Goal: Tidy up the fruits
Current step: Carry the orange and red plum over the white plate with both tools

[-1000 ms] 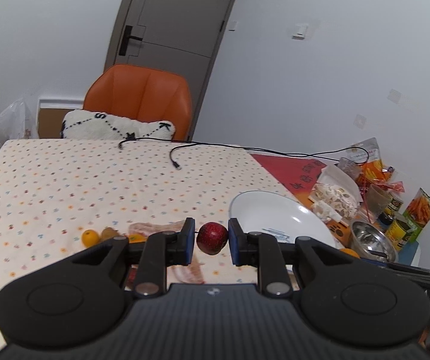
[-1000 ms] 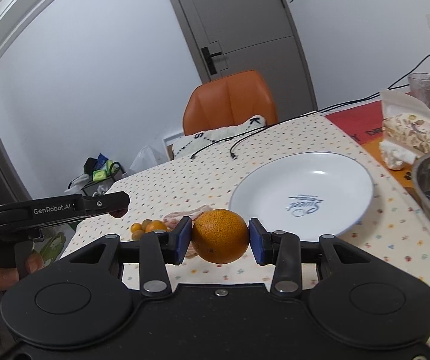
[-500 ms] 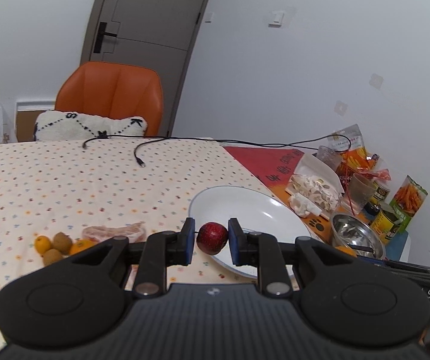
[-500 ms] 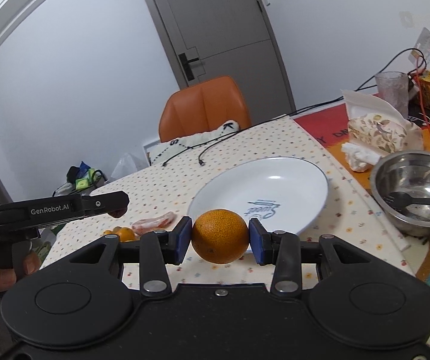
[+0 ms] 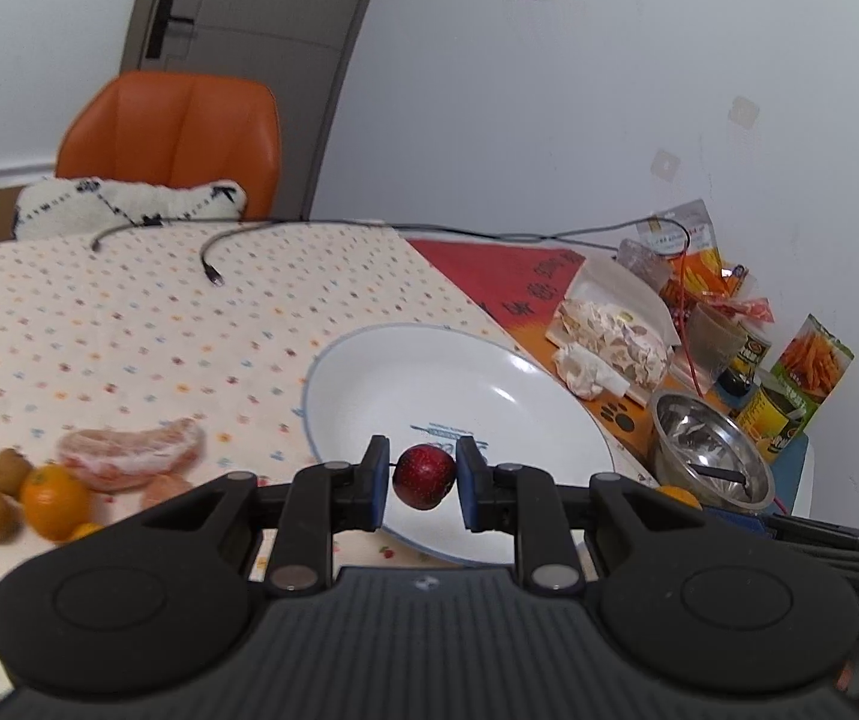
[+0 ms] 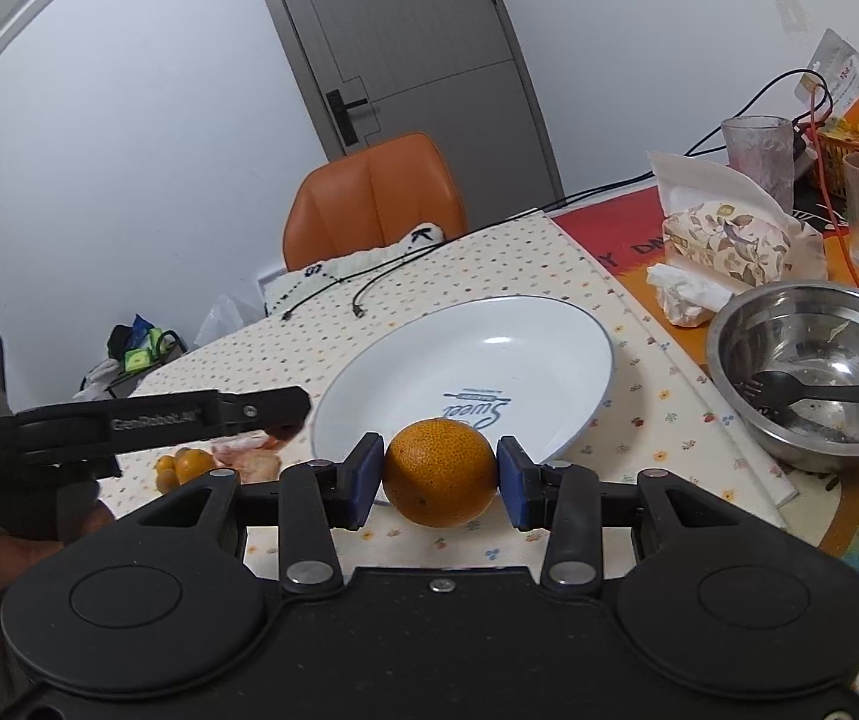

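Both fruits are in transit toward the white plate [image 6: 573, 324], which is empty. The left gripper [image 5: 422, 483] pinches a small red apple [image 5: 423, 476] over the plate's near rim; the right gripper [image 6: 439, 480] clamps an orange [image 6: 439, 471] just short of it. The next move probably calls for lowering each fruit into the plate before letting go. The steel bowl [image 6: 813, 372] crowds the plate's right side; loose kiwis and oranges [image 5: 21, 495] lie well apart on the table [image 5: 99, 324] to the left.
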{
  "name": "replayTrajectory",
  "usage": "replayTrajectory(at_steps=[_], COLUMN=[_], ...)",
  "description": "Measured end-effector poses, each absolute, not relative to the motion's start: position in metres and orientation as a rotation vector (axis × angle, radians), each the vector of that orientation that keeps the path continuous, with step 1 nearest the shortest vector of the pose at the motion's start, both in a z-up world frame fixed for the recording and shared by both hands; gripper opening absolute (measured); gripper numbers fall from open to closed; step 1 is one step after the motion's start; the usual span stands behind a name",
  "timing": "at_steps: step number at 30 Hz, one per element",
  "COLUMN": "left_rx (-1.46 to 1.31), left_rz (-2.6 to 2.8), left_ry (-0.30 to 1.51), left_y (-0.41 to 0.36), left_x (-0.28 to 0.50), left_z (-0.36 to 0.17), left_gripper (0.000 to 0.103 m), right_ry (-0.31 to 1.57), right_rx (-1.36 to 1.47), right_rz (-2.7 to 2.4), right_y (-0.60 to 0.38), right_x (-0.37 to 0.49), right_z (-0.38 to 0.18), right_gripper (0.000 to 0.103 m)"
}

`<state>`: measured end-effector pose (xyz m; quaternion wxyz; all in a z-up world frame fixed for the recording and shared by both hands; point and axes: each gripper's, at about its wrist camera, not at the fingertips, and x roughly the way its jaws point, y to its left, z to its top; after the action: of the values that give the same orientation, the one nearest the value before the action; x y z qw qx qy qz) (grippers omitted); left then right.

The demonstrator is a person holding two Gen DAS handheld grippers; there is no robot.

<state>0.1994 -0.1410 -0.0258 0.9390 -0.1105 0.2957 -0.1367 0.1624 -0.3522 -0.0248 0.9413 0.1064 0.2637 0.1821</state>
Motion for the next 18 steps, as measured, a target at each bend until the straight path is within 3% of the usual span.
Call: replayTrajectory(at_steps=[18], left_rx=[-0.207], left_rz=[-0.317], left_ry=[0.697], left_y=[-0.167], left_x=[0.239], left_z=[-0.056], left_gripper=[0.022], right_ry=[0.579], right_rx=[0.238], right_rz=[0.342], right_y=[-0.367], right_x=[0.198], right_z=[-0.04], right_gripper=[0.039])
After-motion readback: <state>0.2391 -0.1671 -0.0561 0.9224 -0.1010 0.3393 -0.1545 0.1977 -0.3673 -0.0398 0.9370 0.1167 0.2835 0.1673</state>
